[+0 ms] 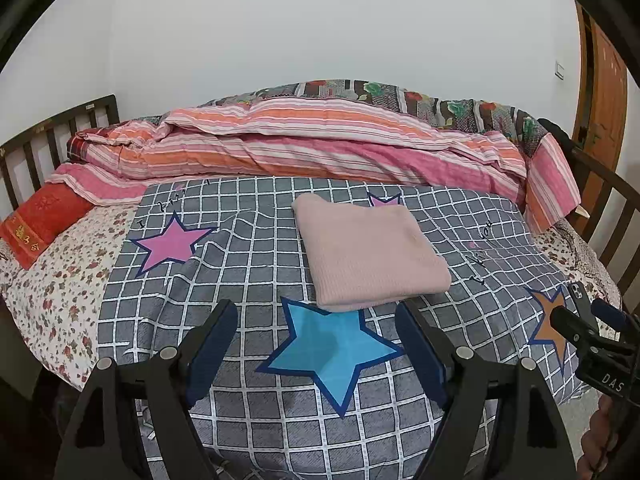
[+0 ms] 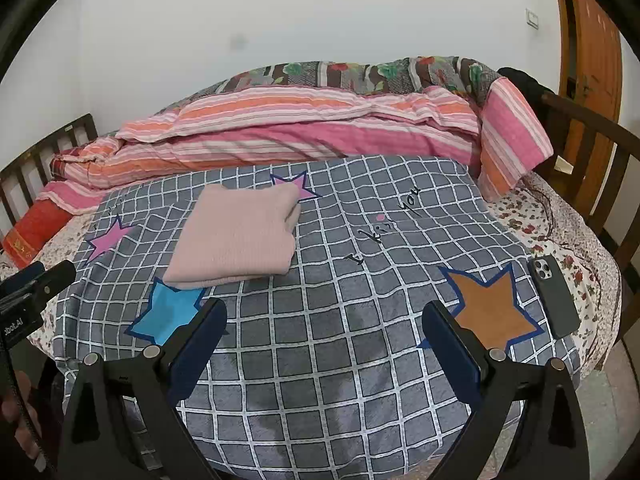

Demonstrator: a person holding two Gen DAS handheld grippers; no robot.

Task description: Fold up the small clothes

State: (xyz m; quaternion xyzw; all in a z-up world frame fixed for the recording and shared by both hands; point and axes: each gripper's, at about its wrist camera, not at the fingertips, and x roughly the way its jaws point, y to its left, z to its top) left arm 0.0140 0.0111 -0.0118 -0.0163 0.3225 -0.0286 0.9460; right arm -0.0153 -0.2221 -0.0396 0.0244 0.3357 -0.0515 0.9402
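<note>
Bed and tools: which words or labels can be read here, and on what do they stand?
"DAS": right gripper body, in the left wrist view.
"I ... you": cursive on grid bedsheet; middle word unclear.
Gold characters on red pillow: too blurred.
Label on left gripper: mirrored, unclear.

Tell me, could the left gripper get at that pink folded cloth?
Probably yes: the left gripper is open, empty, and the cloth lies just ahead on the blanket with nothing between.

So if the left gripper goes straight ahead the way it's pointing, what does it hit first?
Probably the checked bedspread, around the blue star. The left gripper tilts downward with open, empty jaws, and the folded pink garment lies just beyond; depth is hard to judge.
</note>
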